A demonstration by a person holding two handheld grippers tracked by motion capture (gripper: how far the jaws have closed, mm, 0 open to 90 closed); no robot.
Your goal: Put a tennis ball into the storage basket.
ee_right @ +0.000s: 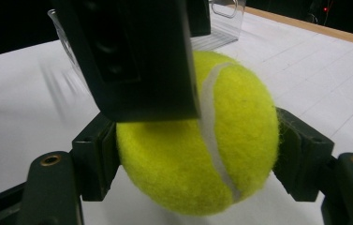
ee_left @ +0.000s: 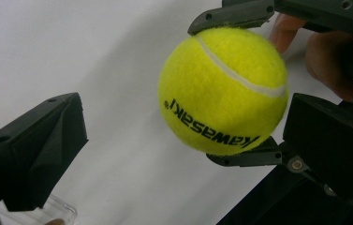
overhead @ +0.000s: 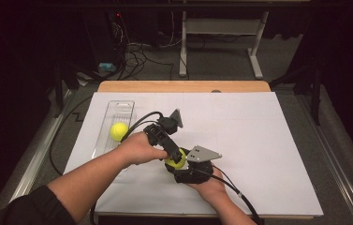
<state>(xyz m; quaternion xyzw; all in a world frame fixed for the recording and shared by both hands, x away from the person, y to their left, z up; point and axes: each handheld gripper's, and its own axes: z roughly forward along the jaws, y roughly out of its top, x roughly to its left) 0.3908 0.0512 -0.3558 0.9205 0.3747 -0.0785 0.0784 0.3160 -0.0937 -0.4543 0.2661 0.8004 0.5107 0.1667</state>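
Over the white-covered table (overhead: 258, 140), with a clear tray (overhead: 118, 112) holding another ball (overhead: 119, 131) off to the left, the right gripper (overhead: 183, 165) clamps a yellow tennis ball (overhead: 176, 158) between its jaws while the left gripper (overhead: 174, 152) spreads wide around it, gripping nothing.

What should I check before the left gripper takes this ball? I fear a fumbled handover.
1. Right gripper clamped on the tennis ball: ok, a jaw presses each side.
2. Left gripper open wide enough: ok, jaws spread, one beside the ball.
3. Left jaws touching the ball: cannot tell; one jaw overlaps it in the right gripper view.
4. Ball lifted off the white sheet: ok, it hangs above the surface.
5. Clear tray has room: ok, it holds one second ball, with space left.
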